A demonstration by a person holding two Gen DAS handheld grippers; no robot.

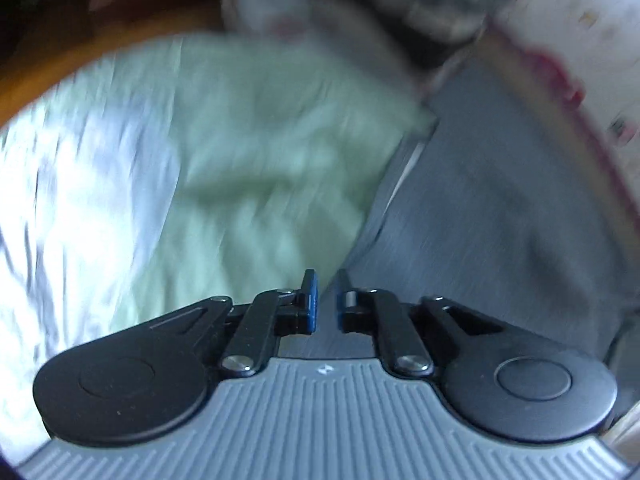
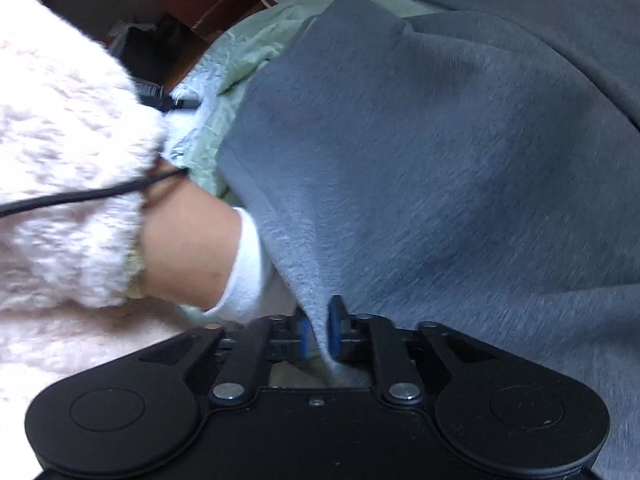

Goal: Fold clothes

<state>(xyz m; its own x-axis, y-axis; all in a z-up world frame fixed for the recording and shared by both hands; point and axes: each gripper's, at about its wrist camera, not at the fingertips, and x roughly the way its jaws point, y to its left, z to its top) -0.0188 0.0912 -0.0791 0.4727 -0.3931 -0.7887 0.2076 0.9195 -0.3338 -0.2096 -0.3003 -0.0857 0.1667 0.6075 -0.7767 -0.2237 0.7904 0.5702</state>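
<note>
Our right gripper (image 2: 319, 330) pinches a fold of the grey garment (image 2: 440, 168), which spreads ahead and to the right over a pale green sheet (image 2: 240, 56). Our left gripper (image 1: 325, 305) hangs above the garment's edge, jaws slightly apart, gripping nothing. A bare wrist (image 2: 188, 248) in a fluffy pink sleeve (image 2: 60, 160) crosses at left.

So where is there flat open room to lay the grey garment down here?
Little. The light green sheet is open left of the grey garment, up to the wooden edge. The far end is crowded by a blurred pile. The right gripper pinches the garment beside the person's wrist; the left gripper holds nothing.
</note>
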